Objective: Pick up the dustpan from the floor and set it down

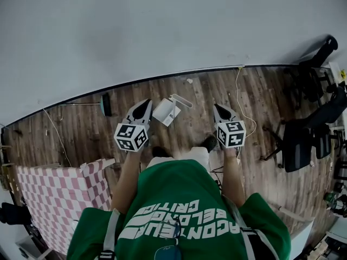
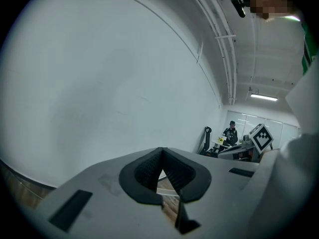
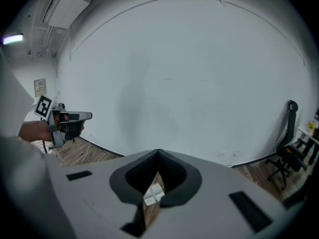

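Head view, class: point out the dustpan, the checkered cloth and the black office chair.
dustpan (image 1: 164,112), head view, on its white body.
checkered cloth (image 1: 51,194), head view, on the middle of its pink-and-white top.
black office chair (image 1: 297,144), head view, on its dark middle.

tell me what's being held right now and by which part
Nothing. The left gripper and right gripper are both shut and empty; the dustpan lies on the floor between them.

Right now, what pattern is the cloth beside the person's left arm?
The cloth is pink-and-white checked; the head view shows it best.
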`<state>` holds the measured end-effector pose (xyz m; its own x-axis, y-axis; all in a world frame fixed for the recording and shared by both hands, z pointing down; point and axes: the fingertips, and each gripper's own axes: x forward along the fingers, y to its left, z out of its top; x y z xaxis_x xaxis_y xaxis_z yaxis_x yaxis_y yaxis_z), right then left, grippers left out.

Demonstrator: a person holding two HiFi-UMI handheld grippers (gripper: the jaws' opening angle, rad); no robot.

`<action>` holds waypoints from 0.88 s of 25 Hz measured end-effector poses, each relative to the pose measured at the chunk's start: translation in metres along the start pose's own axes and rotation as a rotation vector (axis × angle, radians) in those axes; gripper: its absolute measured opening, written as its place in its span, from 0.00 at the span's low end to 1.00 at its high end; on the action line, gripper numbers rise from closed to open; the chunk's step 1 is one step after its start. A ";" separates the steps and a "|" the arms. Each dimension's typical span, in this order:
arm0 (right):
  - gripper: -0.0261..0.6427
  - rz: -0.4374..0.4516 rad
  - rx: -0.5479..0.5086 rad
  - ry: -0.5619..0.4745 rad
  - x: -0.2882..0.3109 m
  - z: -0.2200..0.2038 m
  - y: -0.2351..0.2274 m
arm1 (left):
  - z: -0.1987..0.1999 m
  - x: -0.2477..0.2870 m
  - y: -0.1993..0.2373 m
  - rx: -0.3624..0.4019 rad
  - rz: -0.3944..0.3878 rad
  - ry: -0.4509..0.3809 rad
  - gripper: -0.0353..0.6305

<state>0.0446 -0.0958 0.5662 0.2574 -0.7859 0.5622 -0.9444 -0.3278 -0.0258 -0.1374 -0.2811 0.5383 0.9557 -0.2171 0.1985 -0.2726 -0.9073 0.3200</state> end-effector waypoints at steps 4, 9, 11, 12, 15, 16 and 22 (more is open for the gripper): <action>0.05 -0.002 -0.016 0.008 0.000 -0.003 0.003 | -0.006 -0.005 0.007 -0.002 0.019 0.008 0.05; 0.05 0.004 -0.046 0.013 0.003 -0.002 0.011 | -0.004 -0.015 0.014 -0.005 0.035 -0.001 0.05; 0.05 0.009 -0.050 0.013 0.003 -0.001 0.013 | -0.003 -0.018 0.016 -0.008 0.040 -0.005 0.05; 0.05 0.011 -0.053 0.014 0.003 0.000 0.014 | -0.003 -0.018 0.016 -0.009 0.042 -0.006 0.05; 0.05 0.021 -0.062 0.011 0.004 0.002 0.015 | -0.004 -0.018 0.018 -0.015 0.048 -0.008 0.05; 0.05 0.025 -0.065 0.010 0.004 0.003 0.016 | -0.004 -0.018 0.018 -0.016 0.049 -0.008 0.05; 0.05 0.037 -0.066 0.008 0.002 0.003 0.016 | -0.003 -0.018 0.016 -0.016 0.051 -0.009 0.05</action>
<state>0.0310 -0.1042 0.5646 0.2211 -0.7923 0.5687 -0.9647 -0.2633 0.0083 -0.1591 -0.2909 0.5433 0.9414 -0.2666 0.2067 -0.3230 -0.8890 0.3245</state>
